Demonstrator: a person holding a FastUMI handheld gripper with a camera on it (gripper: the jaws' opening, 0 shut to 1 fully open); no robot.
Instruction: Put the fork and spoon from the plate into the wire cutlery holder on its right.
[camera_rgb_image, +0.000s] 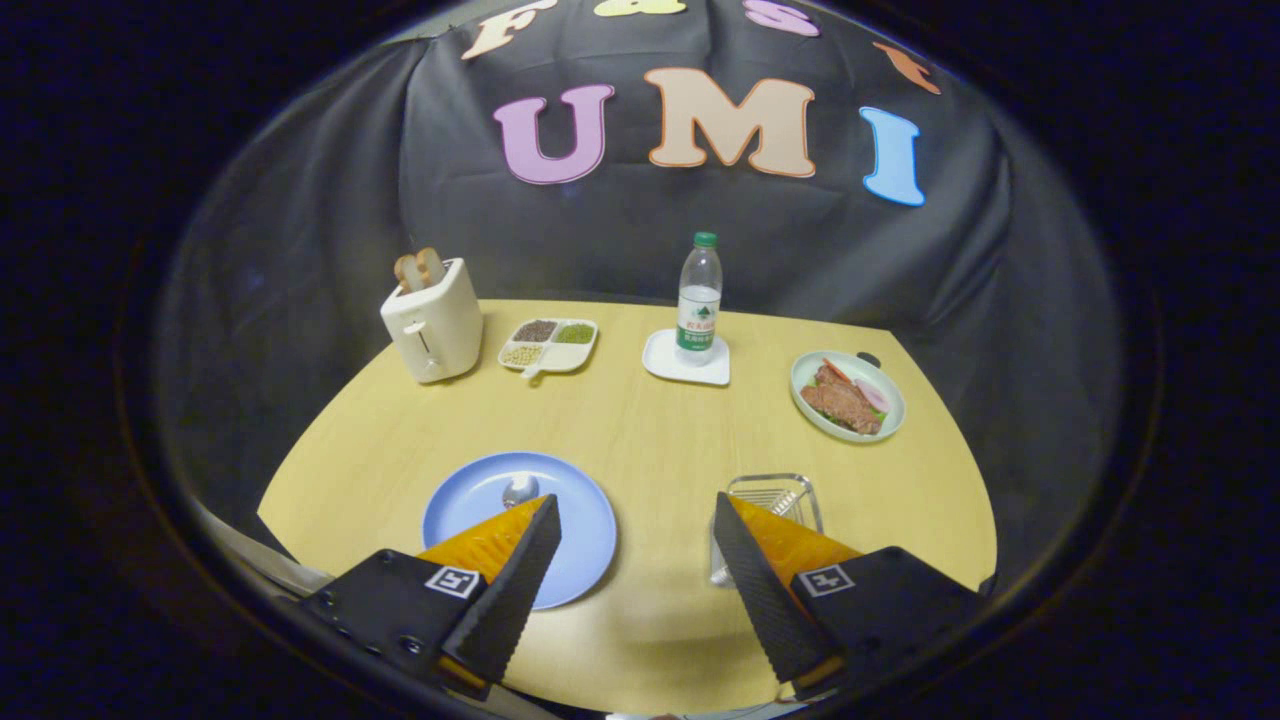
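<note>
The claw (635, 520) stands released, its two fingers wide apart above the near part of the desk (640, 440), holding nothing. The left finger overlaps the blue plate (585, 530), where the bowl of a spoon (519, 490) shows just beyond its tip; the rest of the spoon is hidden, and I cannot tell where the fork lies. The right finger covers part of the wire cutlery holder (790, 492), which stands right of the plate; what it contains is hard to make out. Farther off, a water bottle (699, 298) stands upright on a small white tray (662, 362). To its left lies a divided dish (552, 345) with dark, green and pale grains in separate compartments, then a white toaster (434, 320) with two bread slices (420, 268) poking from its slots. At far right, a pale green plate (848, 396) carries meat and sliced vegetables.
</note>
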